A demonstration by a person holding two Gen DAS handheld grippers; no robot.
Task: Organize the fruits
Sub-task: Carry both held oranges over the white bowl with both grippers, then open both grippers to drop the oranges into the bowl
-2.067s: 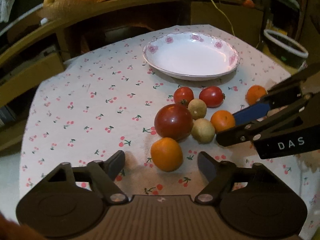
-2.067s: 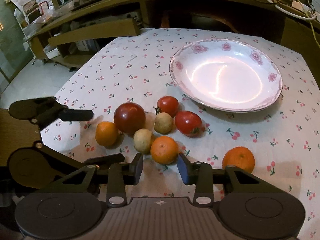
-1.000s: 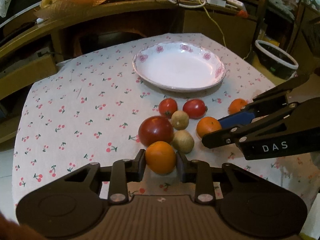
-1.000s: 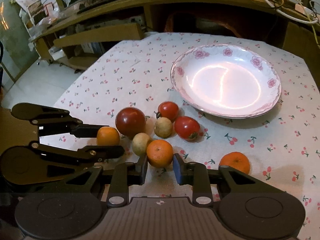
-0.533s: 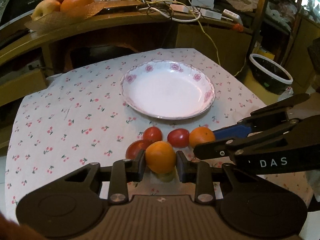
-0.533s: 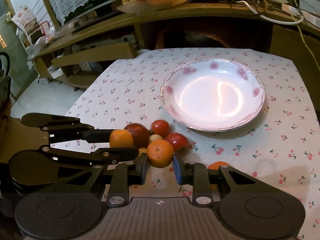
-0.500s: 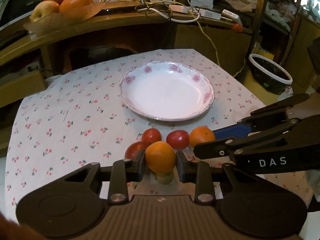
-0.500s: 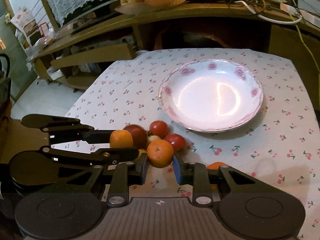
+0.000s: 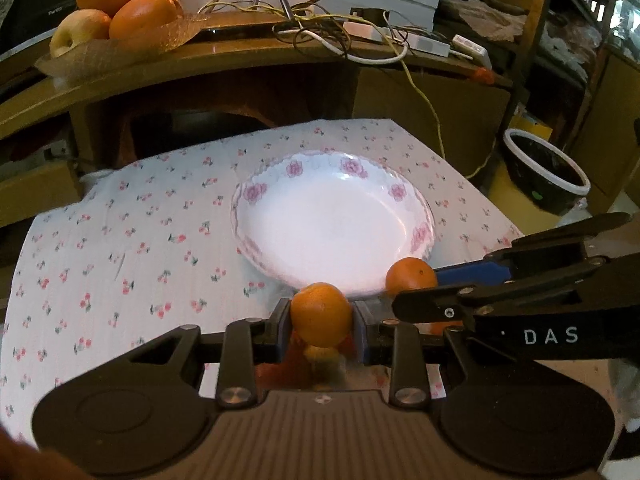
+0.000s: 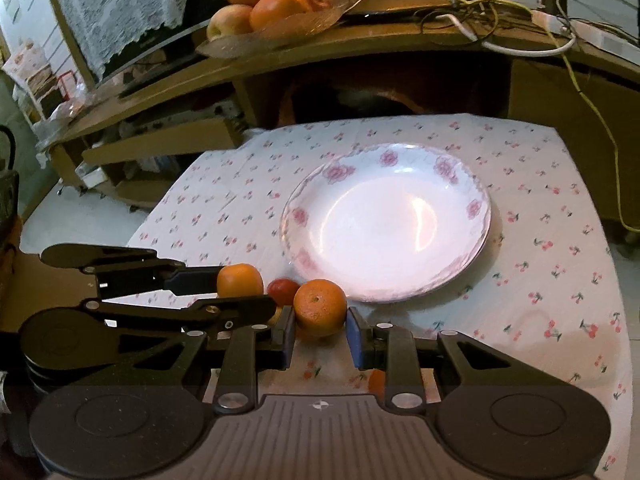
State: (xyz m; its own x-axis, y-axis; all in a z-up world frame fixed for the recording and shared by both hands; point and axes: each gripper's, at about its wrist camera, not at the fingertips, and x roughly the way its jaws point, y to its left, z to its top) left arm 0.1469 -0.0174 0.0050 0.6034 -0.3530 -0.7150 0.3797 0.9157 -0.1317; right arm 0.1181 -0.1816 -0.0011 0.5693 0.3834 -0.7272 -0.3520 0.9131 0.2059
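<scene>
From the left wrist view, the fruits still on the worktop (image 9: 120,248) are only a red-and-yellow blur (image 9: 316,360) behind the held orange (image 9: 321,314). From the right wrist view, a tomato (image 10: 282,290) peeks out between two oranges, mostly covered, and an orange scrap (image 10: 376,380) shows beneath the right fingers (image 10: 354,336), too hidden to name.

This is a home, likely a living room. The surface (image 9: 120,240) wears a cloth printed with small cherries and carries a flowered plate (image 9: 256,194). Behind the plate stands a wooden shelf (image 9: 240,56) with a fruit tray (image 9: 120,46), tangled cables (image 9: 320,28) and a power strip (image 9: 470,46).
</scene>
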